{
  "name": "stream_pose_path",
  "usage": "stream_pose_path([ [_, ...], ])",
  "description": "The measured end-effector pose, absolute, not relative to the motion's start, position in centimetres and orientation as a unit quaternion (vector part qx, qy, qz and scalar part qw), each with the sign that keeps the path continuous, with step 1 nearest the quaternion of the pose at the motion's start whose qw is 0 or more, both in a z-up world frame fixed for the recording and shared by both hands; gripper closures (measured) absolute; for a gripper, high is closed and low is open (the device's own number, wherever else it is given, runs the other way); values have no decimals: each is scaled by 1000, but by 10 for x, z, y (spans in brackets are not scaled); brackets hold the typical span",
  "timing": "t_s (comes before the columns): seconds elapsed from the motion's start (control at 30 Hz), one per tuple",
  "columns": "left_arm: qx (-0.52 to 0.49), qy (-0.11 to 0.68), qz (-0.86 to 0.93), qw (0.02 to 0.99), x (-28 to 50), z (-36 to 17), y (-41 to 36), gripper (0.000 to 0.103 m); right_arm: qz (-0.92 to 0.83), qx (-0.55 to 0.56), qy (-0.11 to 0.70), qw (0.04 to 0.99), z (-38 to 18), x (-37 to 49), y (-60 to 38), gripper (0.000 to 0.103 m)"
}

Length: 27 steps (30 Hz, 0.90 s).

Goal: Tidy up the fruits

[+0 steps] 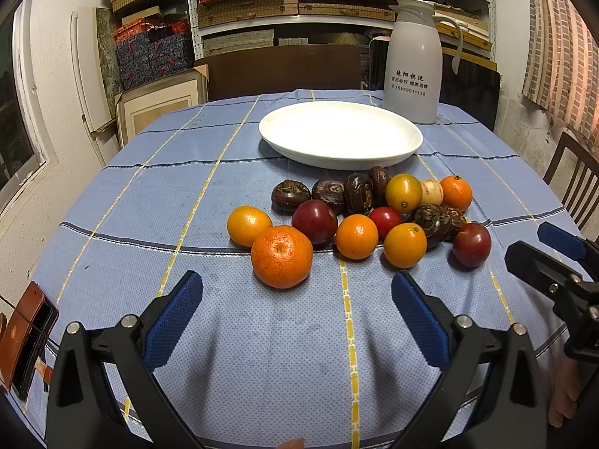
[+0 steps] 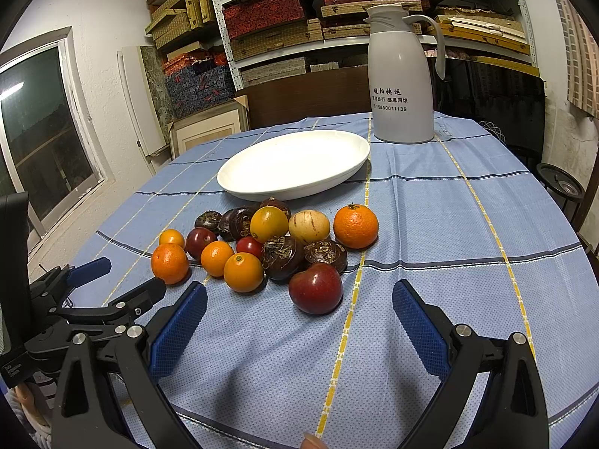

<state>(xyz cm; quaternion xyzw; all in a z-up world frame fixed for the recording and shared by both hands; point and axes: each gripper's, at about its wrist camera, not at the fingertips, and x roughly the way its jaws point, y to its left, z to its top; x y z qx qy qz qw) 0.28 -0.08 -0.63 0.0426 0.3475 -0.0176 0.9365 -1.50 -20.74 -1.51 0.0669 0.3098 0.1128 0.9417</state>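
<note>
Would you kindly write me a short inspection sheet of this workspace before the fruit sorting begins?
Surface: table under a blue checked tablecloth, lightly wrinkled.
Job's things: white plate empty; fruit pile in front of it, with oranges, dark red fruits, brown water chestnuts, one pale fruit. Large orange nearest the left gripper; dark red fruit nearest the right.
Clutter: white thermos jug behind the plate; brown phone case at the table's edge.
Grippers: left gripper and right gripper both open, holding nothing.
Cables: nothing seen.
Surroundings: shelves of boxes, window, wooden chair.
</note>
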Motion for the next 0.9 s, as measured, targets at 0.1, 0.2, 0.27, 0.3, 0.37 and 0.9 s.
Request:
stream_pose_path([
  [0.1,43,348,-18,936,3,-6,-1,4,113,67,310,942,-15,-15,-207,3],
  [0.2,42,348,-18,936,3,-6,-1,4,113,67,310,942,-15,-15,-208,3],
  [0.27,43,348,-18,936,3,-7,-1,4,113,67,310,942,-14,-15,-208,3],
  [0.3,43,348,-18,936,3,-7,-1,4,113,67,310,942,-14,-15,-208,3],
  [0.37,43,348,-18,936,3,-7,-1,4,113,67,310,942,-14,-15,-208,3],
  [0.9,42,351,-18,935,3,-8,-1,4,113,67,310,942,-14,-16,-208,3],
])
